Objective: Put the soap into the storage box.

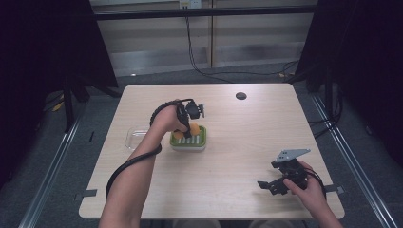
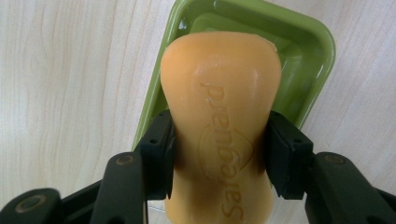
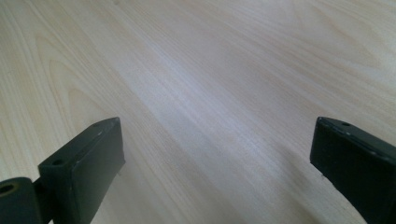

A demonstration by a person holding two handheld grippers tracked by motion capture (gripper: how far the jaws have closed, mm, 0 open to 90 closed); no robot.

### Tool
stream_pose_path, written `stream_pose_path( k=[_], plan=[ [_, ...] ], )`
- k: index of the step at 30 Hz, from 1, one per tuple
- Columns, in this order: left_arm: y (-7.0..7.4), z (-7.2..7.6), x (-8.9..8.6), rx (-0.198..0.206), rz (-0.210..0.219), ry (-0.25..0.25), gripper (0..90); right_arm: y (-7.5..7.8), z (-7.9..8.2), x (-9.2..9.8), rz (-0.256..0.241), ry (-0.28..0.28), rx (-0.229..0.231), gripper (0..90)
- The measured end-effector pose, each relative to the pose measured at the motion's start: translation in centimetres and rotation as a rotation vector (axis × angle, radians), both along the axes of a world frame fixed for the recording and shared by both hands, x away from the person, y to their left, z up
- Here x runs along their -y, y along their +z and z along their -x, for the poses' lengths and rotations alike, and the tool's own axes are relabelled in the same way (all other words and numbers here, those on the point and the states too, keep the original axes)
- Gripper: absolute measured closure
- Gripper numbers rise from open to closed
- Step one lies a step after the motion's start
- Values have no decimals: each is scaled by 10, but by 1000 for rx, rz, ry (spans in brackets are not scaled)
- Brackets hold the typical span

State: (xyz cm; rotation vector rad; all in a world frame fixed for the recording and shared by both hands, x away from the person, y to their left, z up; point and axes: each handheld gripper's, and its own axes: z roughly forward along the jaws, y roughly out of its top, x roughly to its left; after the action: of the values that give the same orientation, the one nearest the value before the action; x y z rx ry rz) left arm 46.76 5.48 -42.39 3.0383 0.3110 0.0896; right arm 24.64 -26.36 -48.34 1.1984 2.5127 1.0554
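An orange bar of soap (image 2: 222,107) with raised lettering sits between the jaws of my left gripper (image 2: 219,156), which is shut on its narrow middle. The bar hangs just over a green soap dish (image 2: 306,60). In the high view the left gripper (image 1: 187,125) holds the soap (image 1: 192,129) at the dish (image 1: 190,144) near the table's middle. My right gripper (image 1: 269,185) rests low over the front right of the table. Its jaws stand wide apart in the right gripper view (image 3: 215,158), with bare wood between them.
A clear plastic tray (image 1: 134,137) lies just left of the dish, partly behind the left forearm. A small black round cap (image 1: 241,95) sits at the far side of the light wooden table (image 1: 237,142). Cables trail on the floor beyond.
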Motion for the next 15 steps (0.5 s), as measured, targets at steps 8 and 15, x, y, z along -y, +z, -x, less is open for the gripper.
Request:
stream_pose_path(
  k=[8, 15],
  plan=[
    [-4, 0, 0, 0, 0, -1, 495, 0, 0, 1, -2, 1, 2, 27],
    [-7, 0, 0, 6, -8, -20, 495, 1, 0, 0, -3, 1, 0, 26]
  ],
)
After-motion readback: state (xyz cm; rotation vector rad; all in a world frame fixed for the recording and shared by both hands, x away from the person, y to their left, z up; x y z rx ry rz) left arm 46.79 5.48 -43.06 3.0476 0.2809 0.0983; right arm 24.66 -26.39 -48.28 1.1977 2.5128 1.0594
